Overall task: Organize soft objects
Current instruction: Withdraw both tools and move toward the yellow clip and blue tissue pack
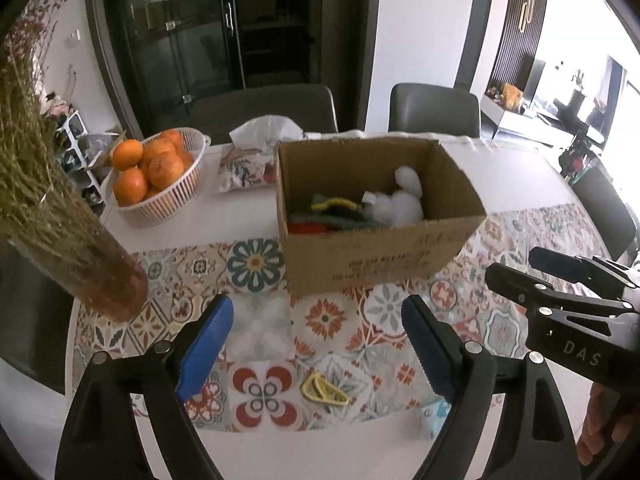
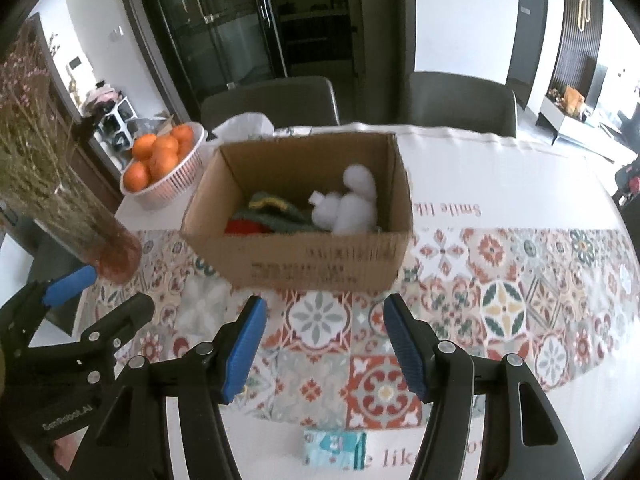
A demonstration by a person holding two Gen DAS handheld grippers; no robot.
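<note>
While a white plush toy (image 2: 356,204) is lying against the right inner wall of the open cardboard box (image 2: 320,268), a green knitted piece with a yellow edge (image 2: 272,210) is sitting beside it to the left, and something red (image 2: 248,227) is showing underneath at the near-left corner. In the left wrist view the same box (image 1: 380,260) is standing on the patterned table runner (image 1: 256,264), with the white toy (image 1: 406,200) again at its right end. Nearer the cameras, a small yellow looped item (image 1: 322,390) is lying on the runner between the left gripper's arms, and a light-blue patterned soft item (image 2: 334,448) is resting on the white tablecloth (image 2: 500,184) just in front of the runner's edge.

Both grippers are hovering short of the box. The left gripper (image 1: 316,344) is holding its blue pads wide apart with nothing between them. The right gripper (image 2: 324,346) is also standing with its jaws parted and empty, somewhat less widely.

Further out, a white basket of oranges (image 1: 160,184) is sitting to the left of the box, a floral tissue pack (image 1: 244,164) is lying between basket and box, and a glass vase of dried stems (image 1: 80,256) is standing at the near left. Grey chairs (image 1: 434,108) are lining the far side of the table.
</note>
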